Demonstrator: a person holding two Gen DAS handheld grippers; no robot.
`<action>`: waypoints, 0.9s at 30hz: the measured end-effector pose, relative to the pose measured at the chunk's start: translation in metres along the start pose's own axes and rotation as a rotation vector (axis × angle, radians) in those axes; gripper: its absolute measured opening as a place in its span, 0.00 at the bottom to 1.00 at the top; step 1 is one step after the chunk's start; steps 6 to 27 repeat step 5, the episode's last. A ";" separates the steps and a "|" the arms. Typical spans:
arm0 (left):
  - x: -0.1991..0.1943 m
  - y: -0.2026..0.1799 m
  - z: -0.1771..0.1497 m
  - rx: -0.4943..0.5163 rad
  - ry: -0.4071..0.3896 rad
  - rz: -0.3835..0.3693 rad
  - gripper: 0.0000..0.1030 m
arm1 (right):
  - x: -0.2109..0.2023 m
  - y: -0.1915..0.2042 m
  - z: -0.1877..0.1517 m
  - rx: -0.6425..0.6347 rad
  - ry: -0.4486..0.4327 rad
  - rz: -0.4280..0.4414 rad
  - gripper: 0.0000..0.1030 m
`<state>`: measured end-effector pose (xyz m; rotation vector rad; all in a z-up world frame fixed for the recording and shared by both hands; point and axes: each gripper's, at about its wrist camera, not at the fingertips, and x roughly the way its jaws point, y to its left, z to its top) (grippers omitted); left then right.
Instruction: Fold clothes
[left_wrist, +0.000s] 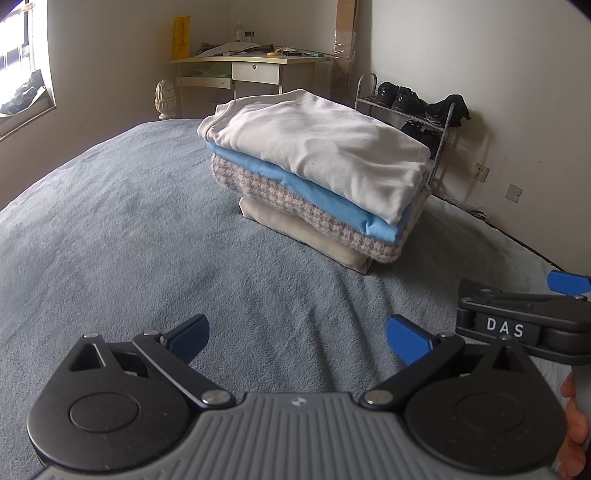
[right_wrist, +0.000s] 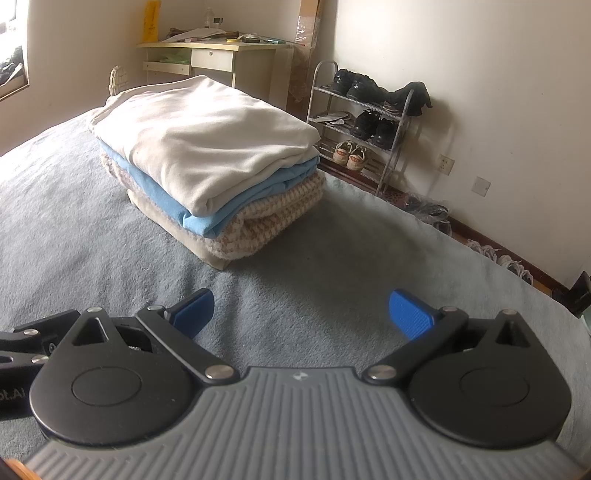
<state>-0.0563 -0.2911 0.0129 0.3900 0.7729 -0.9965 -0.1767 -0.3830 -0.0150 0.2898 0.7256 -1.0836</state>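
Observation:
A stack of folded clothes (left_wrist: 314, 173) (right_wrist: 207, 162) sits on the grey-blue bed cover (left_wrist: 129, 229) (right_wrist: 74, 229). From the top it holds a white garment (left_wrist: 317, 144), a light blue one (left_wrist: 332, 205), a pink-and-white checked knit (left_wrist: 295, 206) and a beige piece (left_wrist: 314, 236) at the bottom. My left gripper (left_wrist: 297, 339) is open and empty, well short of the stack. My right gripper (right_wrist: 301, 314) is open too, nothing between its blue fingers (right_wrist: 410, 314). The right gripper's body (left_wrist: 517, 325) shows at the right edge of the left wrist view.
A desk (left_wrist: 243, 62) (right_wrist: 214, 51) with clutter stands against the far wall. A metal shoe rack (right_wrist: 362, 122) (left_wrist: 413, 107) with dark shoes lines the right wall, with more shoes on the floor (right_wrist: 428, 210). A window (left_wrist: 22, 70) is on the left.

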 end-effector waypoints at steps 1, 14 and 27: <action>0.000 0.000 0.000 0.000 0.000 0.000 1.00 | 0.000 0.000 0.000 0.000 0.000 0.000 0.99; 0.000 0.000 0.000 -0.002 0.000 0.001 1.00 | 0.001 0.000 0.000 0.000 0.001 0.000 0.99; 0.000 0.000 0.000 -0.002 0.000 0.001 1.00 | 0.001 0.000 0.000 0.000 0.001 0.000 0.99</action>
